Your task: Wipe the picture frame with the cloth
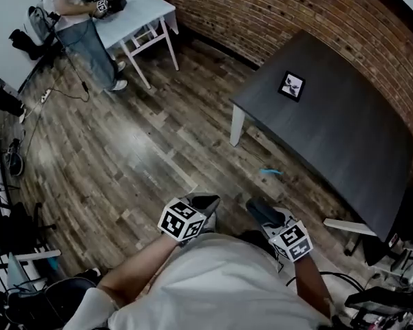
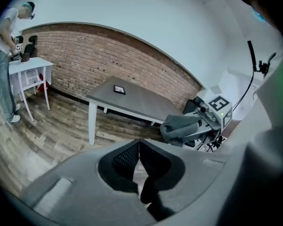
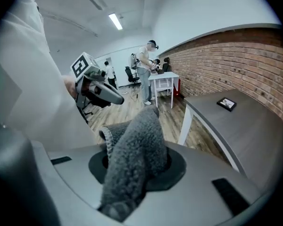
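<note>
Cloth [image 3: 137, 138] juts lengthwise from the clamping right gripper [image 3: 137, 166]; left gripper [image 2: 139, 147] closed, empty; picture frame [image 1: 291, 85] flat on table [image 1: 344, 139].

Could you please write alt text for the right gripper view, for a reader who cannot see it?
A grey fleecy cloth is clamped between the jaws in the foreground. To the right, a small picture frame lies flat on a dark table beside a brick wall; the left gripper shows at left.
</note>
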Tool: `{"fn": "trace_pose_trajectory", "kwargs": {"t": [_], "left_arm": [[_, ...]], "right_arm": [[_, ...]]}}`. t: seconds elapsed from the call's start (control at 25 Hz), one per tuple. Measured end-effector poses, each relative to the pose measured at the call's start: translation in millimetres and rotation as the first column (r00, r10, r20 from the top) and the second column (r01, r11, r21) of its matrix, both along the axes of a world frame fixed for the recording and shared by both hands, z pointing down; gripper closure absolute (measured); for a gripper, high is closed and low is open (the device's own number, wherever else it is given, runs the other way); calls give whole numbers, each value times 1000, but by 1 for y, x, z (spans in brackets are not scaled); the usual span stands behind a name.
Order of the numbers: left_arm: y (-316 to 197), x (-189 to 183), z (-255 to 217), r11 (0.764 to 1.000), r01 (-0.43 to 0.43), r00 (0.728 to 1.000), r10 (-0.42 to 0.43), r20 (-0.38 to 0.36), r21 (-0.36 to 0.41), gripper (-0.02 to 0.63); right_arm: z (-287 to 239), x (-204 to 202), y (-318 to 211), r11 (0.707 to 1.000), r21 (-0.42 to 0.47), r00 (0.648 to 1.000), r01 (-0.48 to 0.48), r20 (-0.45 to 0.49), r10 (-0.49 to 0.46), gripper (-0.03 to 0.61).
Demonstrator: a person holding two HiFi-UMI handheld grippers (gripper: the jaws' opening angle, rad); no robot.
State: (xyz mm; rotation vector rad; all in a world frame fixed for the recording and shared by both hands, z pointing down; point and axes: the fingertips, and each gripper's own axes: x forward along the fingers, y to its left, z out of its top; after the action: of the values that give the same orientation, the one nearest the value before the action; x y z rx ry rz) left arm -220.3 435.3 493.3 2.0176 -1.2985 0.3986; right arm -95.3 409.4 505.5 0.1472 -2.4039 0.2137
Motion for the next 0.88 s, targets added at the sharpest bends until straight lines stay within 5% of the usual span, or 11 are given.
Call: {"fn": "trace_pose_trajectory", "kwargs": {"t": [0.32, 0.56, 0.88], "left_arm": [[-60, -48, 35, 998, 5, 999, -8, -53, -57, 600], [-184, -32, 51, 997, -49, 998, 47, -39, -51, 600], [-389, -4, 37, 999, 11, 1000, -10, 28, -37, 597]], "right_arm": [[-3, -25, -69, 992, -25, 992, -126, 4, 126, 492], [17, -4, -176, 977, -61, 979, -206, -6, 206, 492], [10, 33, -347, 978, -84, 981, -191, 27, 194, 491]]}}
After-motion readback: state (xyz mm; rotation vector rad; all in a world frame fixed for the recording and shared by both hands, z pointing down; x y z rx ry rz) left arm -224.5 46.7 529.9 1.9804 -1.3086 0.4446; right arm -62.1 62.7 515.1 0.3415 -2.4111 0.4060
